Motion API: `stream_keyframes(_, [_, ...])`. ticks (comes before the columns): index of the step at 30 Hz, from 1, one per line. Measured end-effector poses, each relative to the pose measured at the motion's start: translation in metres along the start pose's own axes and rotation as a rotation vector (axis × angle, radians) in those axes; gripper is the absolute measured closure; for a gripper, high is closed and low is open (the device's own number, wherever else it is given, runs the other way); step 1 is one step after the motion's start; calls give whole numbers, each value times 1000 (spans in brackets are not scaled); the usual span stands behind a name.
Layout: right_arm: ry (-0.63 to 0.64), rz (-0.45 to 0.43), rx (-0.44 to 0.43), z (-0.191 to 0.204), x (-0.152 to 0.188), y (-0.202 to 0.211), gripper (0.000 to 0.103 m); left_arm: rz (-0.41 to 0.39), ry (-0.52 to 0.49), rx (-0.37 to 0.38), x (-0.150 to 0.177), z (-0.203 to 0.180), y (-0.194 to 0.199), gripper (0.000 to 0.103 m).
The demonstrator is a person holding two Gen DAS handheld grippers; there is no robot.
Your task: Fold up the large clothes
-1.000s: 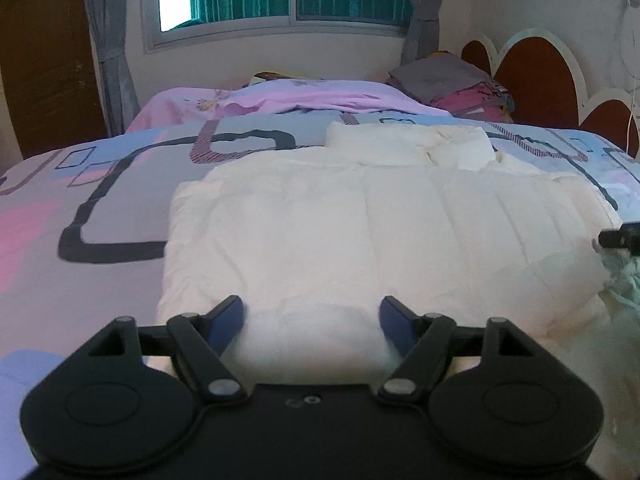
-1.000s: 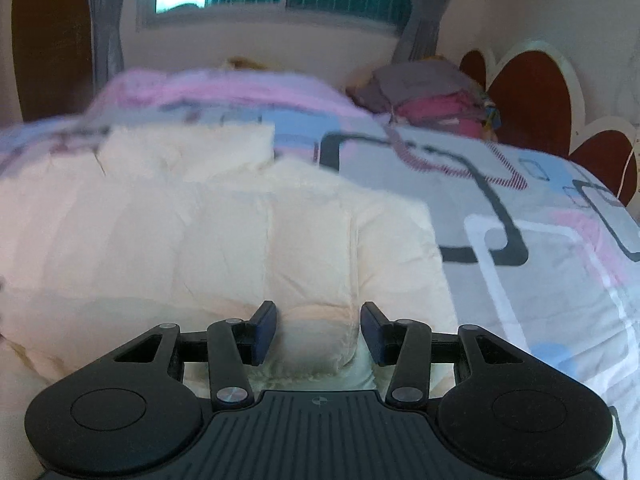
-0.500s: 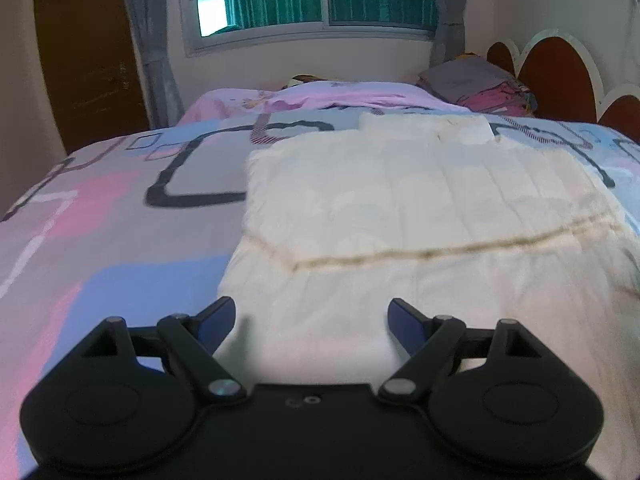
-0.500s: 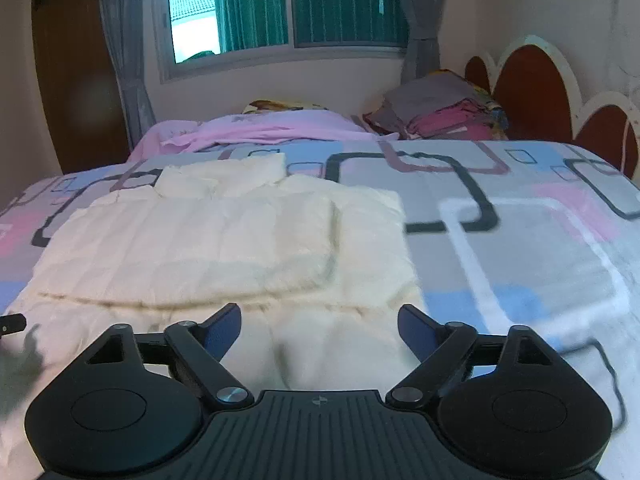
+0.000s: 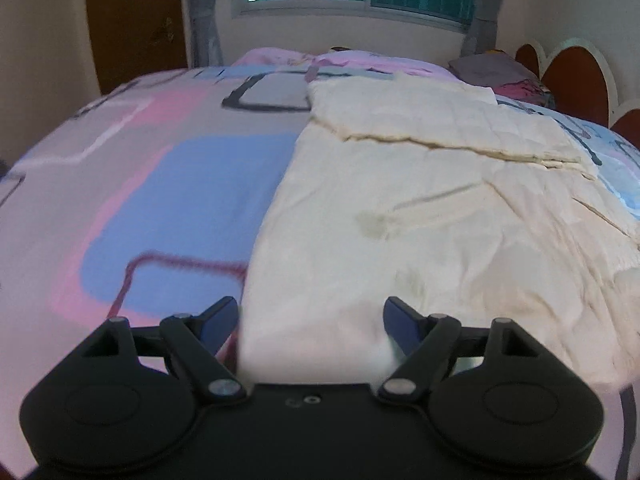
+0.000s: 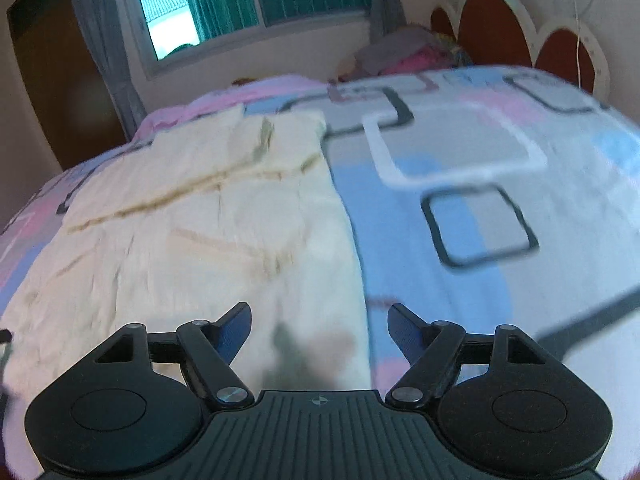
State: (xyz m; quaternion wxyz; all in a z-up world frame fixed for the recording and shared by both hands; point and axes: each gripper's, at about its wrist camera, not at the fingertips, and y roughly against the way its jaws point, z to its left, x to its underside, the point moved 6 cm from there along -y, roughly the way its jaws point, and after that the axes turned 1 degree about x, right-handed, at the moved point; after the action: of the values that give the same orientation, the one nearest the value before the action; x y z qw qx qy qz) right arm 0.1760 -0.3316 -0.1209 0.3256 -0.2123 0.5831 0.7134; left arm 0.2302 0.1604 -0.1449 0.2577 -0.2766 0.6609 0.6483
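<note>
A large cream garment [image 5: 420, 200] lies spread on the bed, its far part folded back over itself with a seam line across. My left gripper [image 5: 310, 320] hovers over the garment's near left edge. Its jaws stand wide and are closing slightly, and the cloth lies below them, not pinched. In the right wrist view the same cream garment [image 6: 200, 240] fills the left half. My right gripper [image 6: 320, 326] hangs over its near right edge, open, with nothing pressed between its blue fingers [image 6: 236, 328].
The bedspread [image 5: 160, 200] is patterned in pink, blue and grey. A stack of folded clothes [image 5: 492, 70] sits by the scalloped headboard [image 6: 492, 28]. A pink blanket [image 5: 360, 58] lies under the window. A wooden door [image 5: 132, 20] stands at far left.
Both grippers have drawn back along the bed toward the garment's near end. The right gripper's jaws, narrow around a fold a second ago, now stand wide. The folded-over layer now lies farther away.
</note>
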Motion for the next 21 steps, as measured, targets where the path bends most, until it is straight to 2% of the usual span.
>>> stream_keyframes(6, [-130, 56, -70, -15, 27, 6, 29, 39, 158, 110, 22, 21, 7, 25])
stream_keyframes(7, [-142, 64, -84, -17, 28, 6, 31, 48, 186, 133, 23, 23, 5, 26])
stream_keyframes(8, [-155, 73, -101, -18, 30, 6, 38, 54, 210, 159, 24, 26, 4, 26])
stream_keyframes(12, [-243, 91, -137, -27, 30, -5, 40, 58, 251, 228, 23, 28, -1, 32])
stream_keyframes(15, [-331, 102, -202, -32, 25, -15, 40, 83, 328, 350, 18, 29, -13, 33])
stream_keyframes(17, [-344, 113, -245, -29, 20, -20, 40, 94, 385, 414, 13, 30, -20, 33])
stream_keyframes(19, [-333, 126, -264, -25, 17, -26, 40, 104, 391, 437, 11, 28, -24, 39])
stream_keyframes(20, [-316, 136, -287, -22, 16, -26, 52, 111, 380, 446, 12, 26, -25, 41])
stream_keyframes(21, [-309, 153, -310, -18, 18, -25, 65, 117, 370, 462, 13, 24, -25, 51])
